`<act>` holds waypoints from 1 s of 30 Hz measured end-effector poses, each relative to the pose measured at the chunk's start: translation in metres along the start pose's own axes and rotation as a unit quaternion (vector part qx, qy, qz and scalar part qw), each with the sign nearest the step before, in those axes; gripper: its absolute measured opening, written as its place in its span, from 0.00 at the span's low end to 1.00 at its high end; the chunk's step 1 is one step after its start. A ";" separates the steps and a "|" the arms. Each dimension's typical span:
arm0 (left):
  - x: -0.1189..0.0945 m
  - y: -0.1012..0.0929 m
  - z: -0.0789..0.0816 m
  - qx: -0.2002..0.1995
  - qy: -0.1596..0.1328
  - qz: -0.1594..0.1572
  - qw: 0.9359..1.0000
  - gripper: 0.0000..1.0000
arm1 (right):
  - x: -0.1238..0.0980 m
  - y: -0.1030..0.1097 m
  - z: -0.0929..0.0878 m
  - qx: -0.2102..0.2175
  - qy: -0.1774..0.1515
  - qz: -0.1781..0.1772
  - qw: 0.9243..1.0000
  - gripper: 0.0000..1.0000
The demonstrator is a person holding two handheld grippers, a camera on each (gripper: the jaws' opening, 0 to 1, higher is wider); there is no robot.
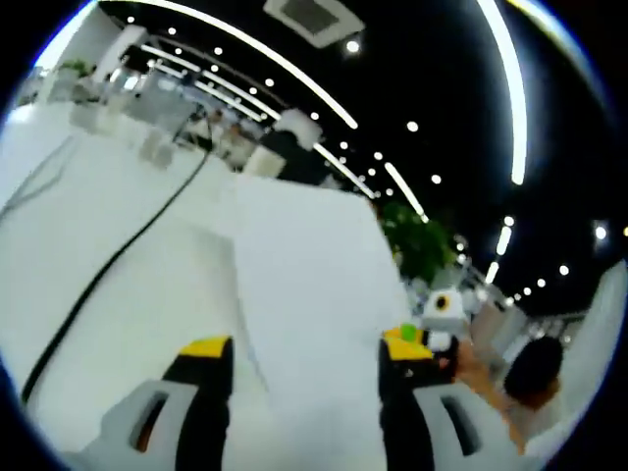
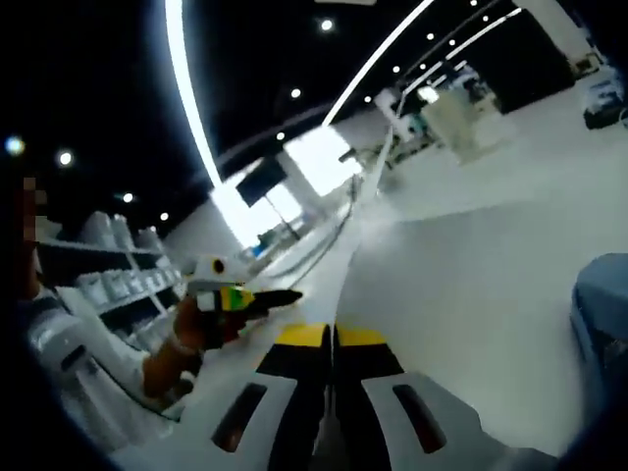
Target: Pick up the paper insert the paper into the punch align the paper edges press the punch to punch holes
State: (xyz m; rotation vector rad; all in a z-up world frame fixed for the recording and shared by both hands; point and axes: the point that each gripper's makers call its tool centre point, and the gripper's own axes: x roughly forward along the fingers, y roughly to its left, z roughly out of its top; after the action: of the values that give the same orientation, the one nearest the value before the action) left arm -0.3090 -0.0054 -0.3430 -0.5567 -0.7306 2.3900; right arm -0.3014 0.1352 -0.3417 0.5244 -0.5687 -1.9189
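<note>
Paper (image 1: 309,294) stands up between the two jaws of the left claw (image 1: 306,358), a white sheet whose long axis runs away from the claw, rising from the bottom of the left gripper view to a top edge up near the ceiling lights. The jaws there are set well apart, yellow-tipped, one on each side of the sheet; whether either pad actually touches it I cannot tell. Behind the sheet lies the white table (image 1: 88,226) with a black cable (image 1: 128,245) trailing across it. To the right of that view the right claw (image 1: 442,329) comes in, held by a person's hand (image 1: 481,378).

In the right gripper view the sheet is seen edge-on: a thin white line (image 2: 355,231) running straight from the right claw's (image 2: 332,339) jaws towards the far end of the room. These jaws are pressed together with only a slit between them, and the sheet's near edge disappears into that slit, so the claw pinches it. Off to the left the left claw (image 2: 240,297) shows, held in a hand (image 2: 191,329), its black jaws pointing towards the sheet. The table (image 2: 471,285) spreads out pale to the right of the sheet, and a blue thing (image 2: 601,314), too blurred to name, sits at the right edge.
</note>
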 end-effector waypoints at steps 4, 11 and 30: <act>-0.005 -0.004 0.009 -0.084 -0.006 -0.035 0.996 0.61 | -0.002 0.004 0.006 0.014 -0.014 0.021 1.000 0.03; -0.003 -0.003 0.010 -0.215 0.010 -0.077 0.974 0.47 | -0.010 0.018 0.025 0.059 -0.064 0.079 0.993 0.03; 0.011 -0.040 0.003 -0.316 0.064 -0.173 0.931 0.61 | -0.020 0.056 0.051 0.152 -0.128 0.211 0.957 0.03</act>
State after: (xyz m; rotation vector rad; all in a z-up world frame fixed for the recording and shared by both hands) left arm -0.3024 0.0277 -0.3187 -0.7552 -1.4209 1.7498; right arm -0.2837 0.1412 -0.2653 0.3113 -1.0663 -1.5045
